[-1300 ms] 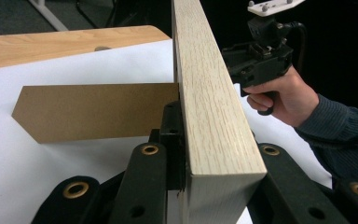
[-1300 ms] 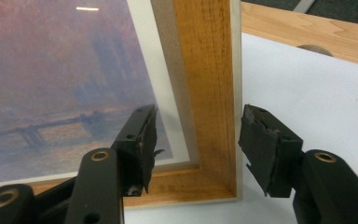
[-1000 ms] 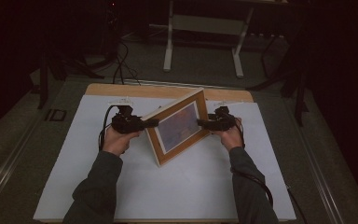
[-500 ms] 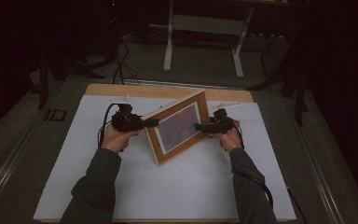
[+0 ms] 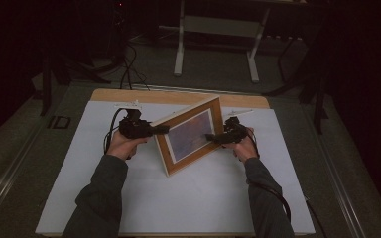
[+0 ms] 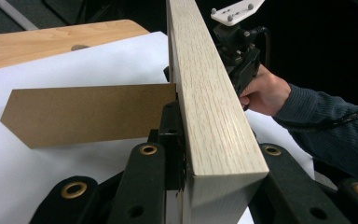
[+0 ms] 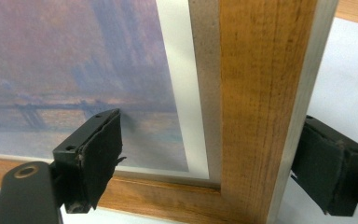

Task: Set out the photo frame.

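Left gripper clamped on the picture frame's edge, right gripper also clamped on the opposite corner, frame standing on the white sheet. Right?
Not quite. The right gripper is not clamped: the right gripper view shows its jaws standing apart on either side of the picture frame corner, with gaps. Its jaws have just been opening. The left gripper does grip the frame's edge, and the frame stands on the white sheet.

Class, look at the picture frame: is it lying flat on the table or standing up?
Standing up: the picture frame rests on its lower edge, its back stand swung out.

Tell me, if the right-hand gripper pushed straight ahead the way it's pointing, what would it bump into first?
Probably the picture frame. The right gripper has its fingers open on either side of the frame's wooden edge, so that edge likely meets the gripper's throat first.
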The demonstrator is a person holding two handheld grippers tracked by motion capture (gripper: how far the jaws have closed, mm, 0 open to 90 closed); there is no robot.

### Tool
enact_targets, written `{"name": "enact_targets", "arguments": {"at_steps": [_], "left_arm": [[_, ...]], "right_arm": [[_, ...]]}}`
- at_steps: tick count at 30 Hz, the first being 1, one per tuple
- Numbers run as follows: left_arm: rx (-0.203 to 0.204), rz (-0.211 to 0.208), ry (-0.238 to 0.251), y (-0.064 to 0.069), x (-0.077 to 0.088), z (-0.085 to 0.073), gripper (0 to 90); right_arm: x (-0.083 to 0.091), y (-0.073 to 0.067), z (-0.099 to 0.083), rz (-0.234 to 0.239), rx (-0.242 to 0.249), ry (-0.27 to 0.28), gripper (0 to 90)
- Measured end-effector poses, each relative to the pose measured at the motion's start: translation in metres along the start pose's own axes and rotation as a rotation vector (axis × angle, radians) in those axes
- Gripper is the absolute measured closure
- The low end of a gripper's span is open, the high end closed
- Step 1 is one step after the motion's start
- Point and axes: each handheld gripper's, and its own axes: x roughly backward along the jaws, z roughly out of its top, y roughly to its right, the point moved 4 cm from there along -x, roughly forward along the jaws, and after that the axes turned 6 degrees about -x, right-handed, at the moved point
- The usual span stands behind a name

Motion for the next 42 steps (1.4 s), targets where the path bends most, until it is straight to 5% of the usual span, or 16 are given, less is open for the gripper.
{"name": "enact_targets", "arguments": {"at_steps": [13, 31, 42], "left_arm": [[-0.007, -0.025, -0.006, -0.002, -0.002, 0.001, 74.5], [0.007, -0.054, 0.027, -0.010, -0.004, 0.000, 76.2], [0.026, -0.019, 0.032, -0.012, -0.006, 0.000, 73.4]], "right_arm": [[0.004, 0.002, -0.001, 0.048, -0.030, 0.033, 15.1], [0.026, 0.011, -0.017, 0.079, -0.054, 0.042, 42.0], [0.034, 0.015, -0.027, 0.112, -0.086, 0.076, 53.2]]}}
